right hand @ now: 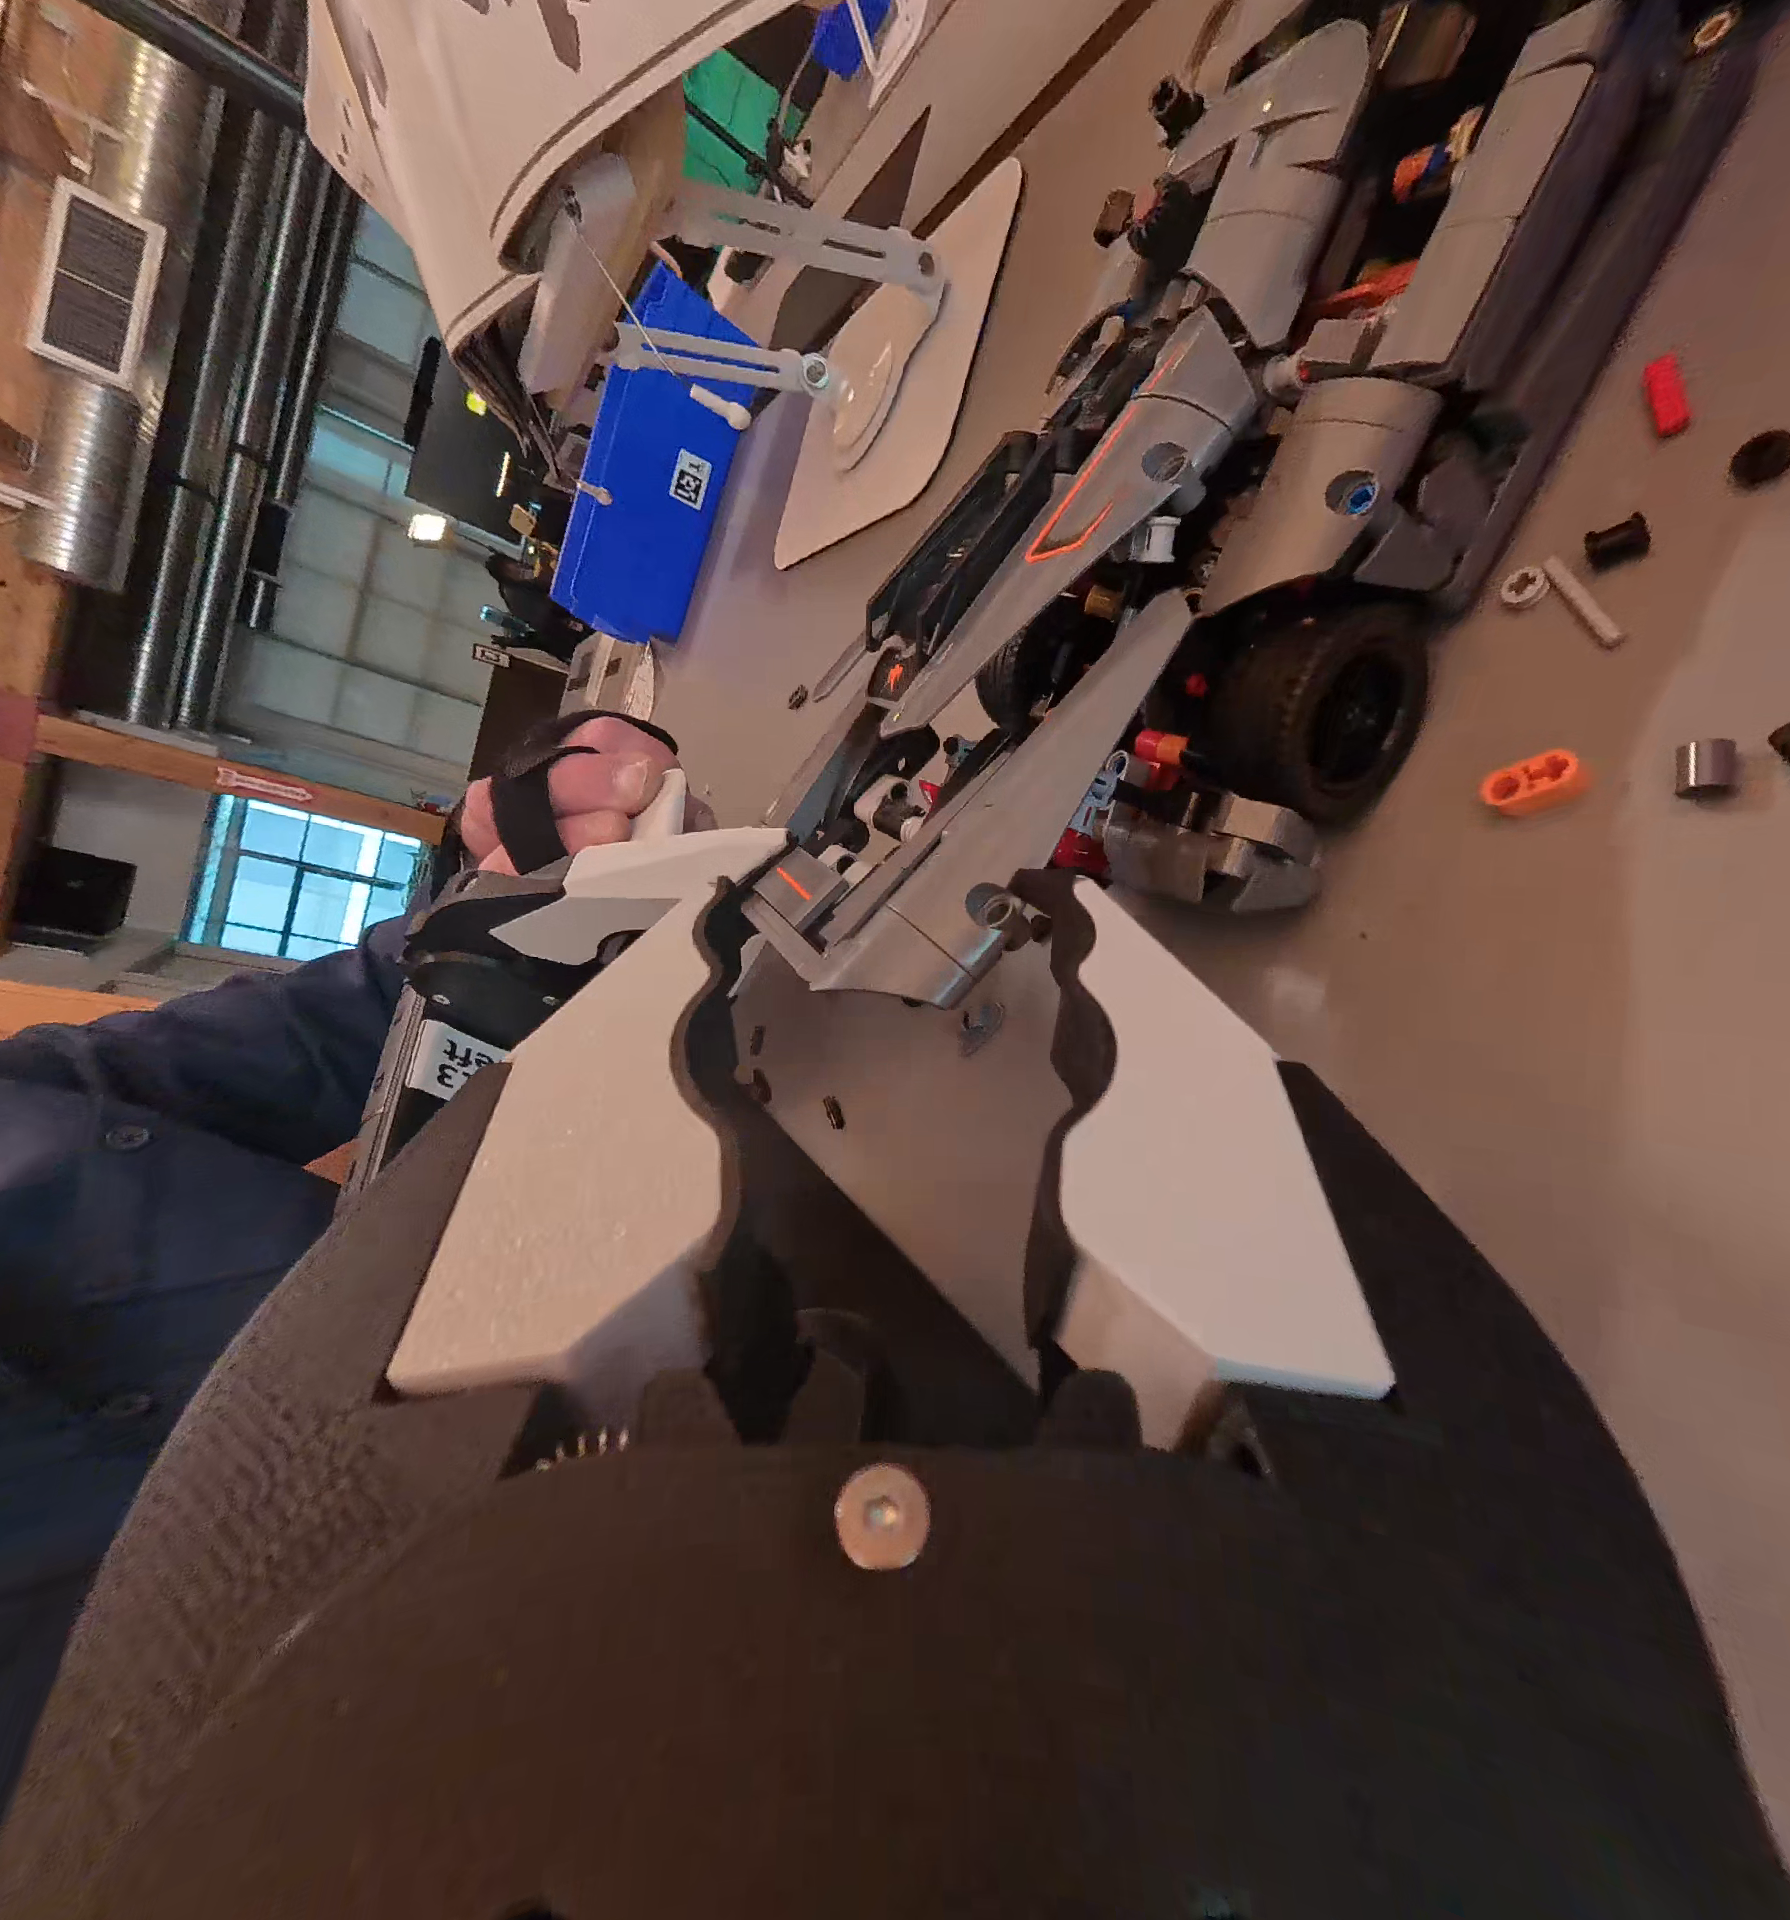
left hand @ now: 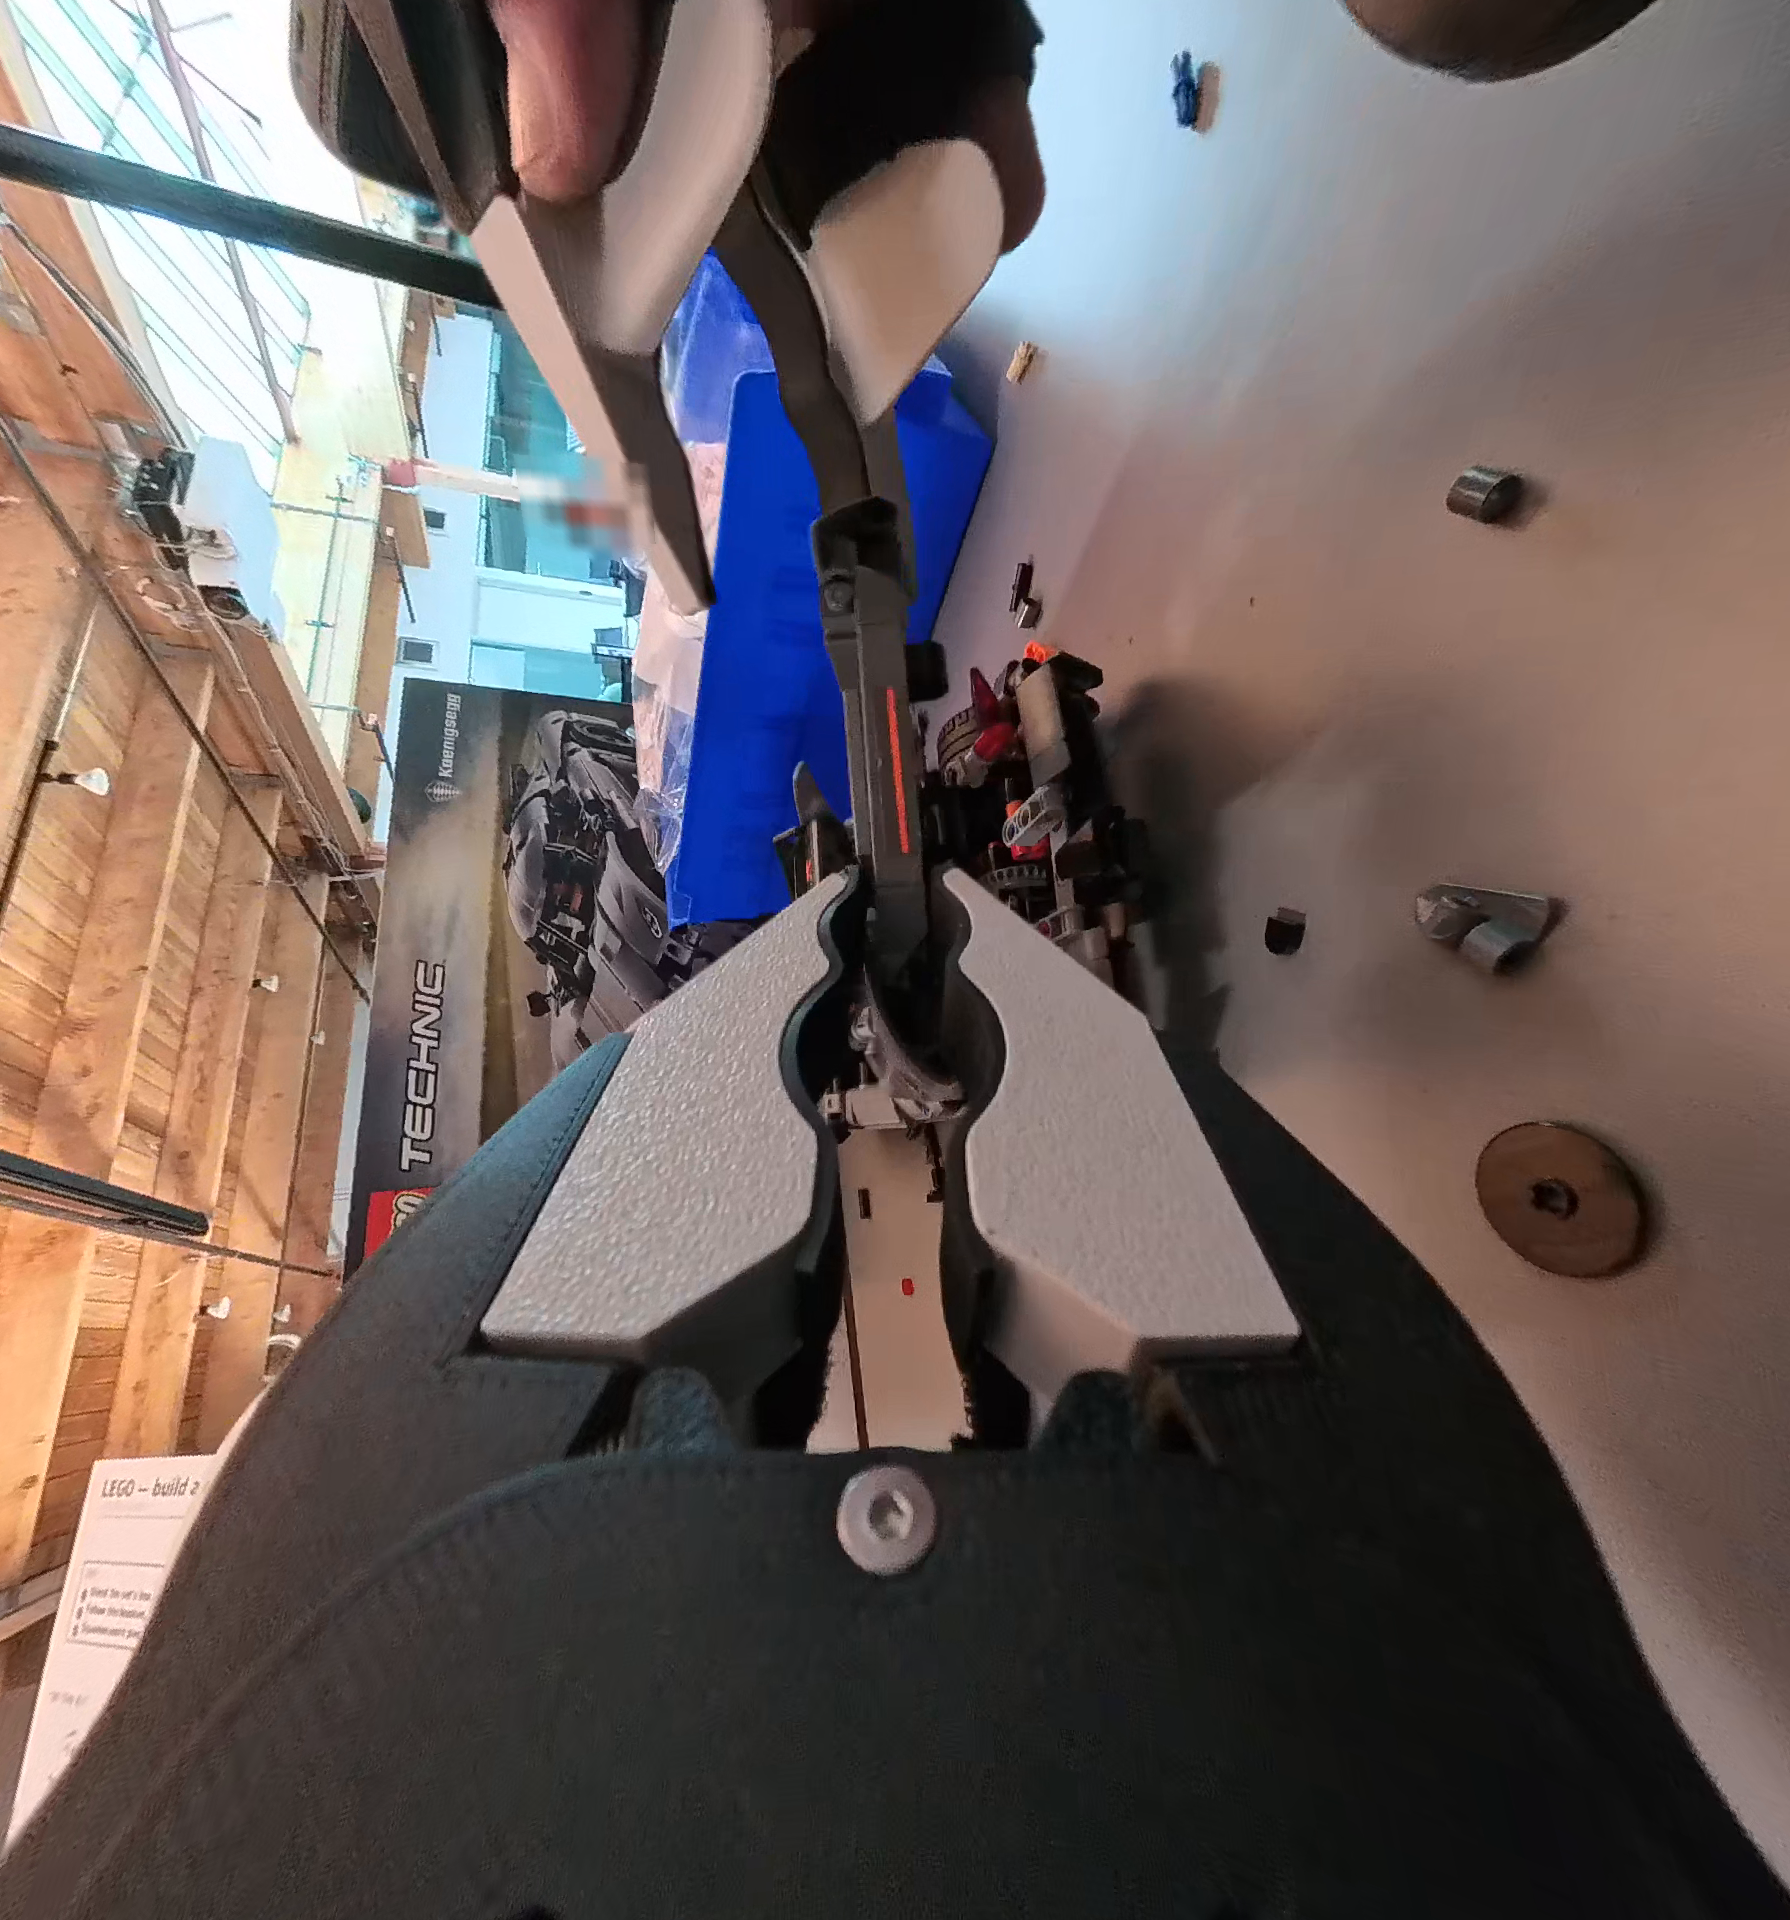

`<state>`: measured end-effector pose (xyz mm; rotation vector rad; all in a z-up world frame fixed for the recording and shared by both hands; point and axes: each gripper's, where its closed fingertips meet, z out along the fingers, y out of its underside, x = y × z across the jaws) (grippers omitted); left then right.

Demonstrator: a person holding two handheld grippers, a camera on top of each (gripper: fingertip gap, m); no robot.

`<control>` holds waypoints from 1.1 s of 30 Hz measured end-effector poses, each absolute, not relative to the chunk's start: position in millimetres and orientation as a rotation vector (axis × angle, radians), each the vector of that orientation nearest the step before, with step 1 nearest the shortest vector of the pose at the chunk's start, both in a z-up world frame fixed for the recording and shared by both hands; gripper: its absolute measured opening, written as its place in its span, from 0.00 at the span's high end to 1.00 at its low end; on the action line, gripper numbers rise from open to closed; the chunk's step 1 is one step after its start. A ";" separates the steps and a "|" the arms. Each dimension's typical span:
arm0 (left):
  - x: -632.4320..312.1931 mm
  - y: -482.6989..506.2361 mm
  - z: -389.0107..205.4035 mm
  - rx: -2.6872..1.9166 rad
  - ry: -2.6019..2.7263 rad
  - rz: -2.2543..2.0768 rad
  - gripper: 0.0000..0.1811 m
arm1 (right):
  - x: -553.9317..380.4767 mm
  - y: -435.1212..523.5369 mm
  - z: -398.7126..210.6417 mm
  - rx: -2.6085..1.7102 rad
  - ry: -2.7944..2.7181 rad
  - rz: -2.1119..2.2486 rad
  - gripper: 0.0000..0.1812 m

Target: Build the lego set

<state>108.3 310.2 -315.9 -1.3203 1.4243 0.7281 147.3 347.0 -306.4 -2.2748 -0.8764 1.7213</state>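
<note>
- Left gripper [left hand: 896,883]: fingers are clamped on a grey panel piece [left hand: 886,769] with an orange stripe, held above the tabletop [left hand: 1493,727].
- Right gripper [right hand: 896,904]: fingers are closed on the same grey panel piece, beside the partly built car model [right hand: 1286,436].
- Loose parts are scattered right of the model.

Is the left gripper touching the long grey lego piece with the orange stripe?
Touching. In the left wrist view, the left gripper has both fingertips closed against the grey panel, with no gap showing on either side.
</note>
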 end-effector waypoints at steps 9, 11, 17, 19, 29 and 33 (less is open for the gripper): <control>111.7 308.7 -305.3 -1.295 1.411 0.764 0.96 | 139.9 342.5 -320.1 -2.286 -0.894 1.919 0.67; 115.5 308.5 -306.3 -1.291 1.422 0.774 0.95 | 136.1 340.0 -316.3 -2.239 -0.906 1.983 0.73; 117.8 313.2 -312.0 -1.331 1.422 0.783 0.93 | 130.4 345.5 -320.8 -2.200 -0.915 2.030 0.86; 114.6 312.7 -311.5 -1.385 1.389 0.748 0.91 | 130.1 345.6 -317.7 -2.167 -0.897 2.084 0.89; 79.6 284.6 -321.4 -1.926 0.781 0.145 0.78 | 124.0 342.5 -322.5 -2.132 -0.851 2.139 0.92; 92.2 268.2 -320.6 -2.032 0.258 -0.519 0.75 | 124.5 340.8 -324.2 -2.112 -0.835 2.131 0.92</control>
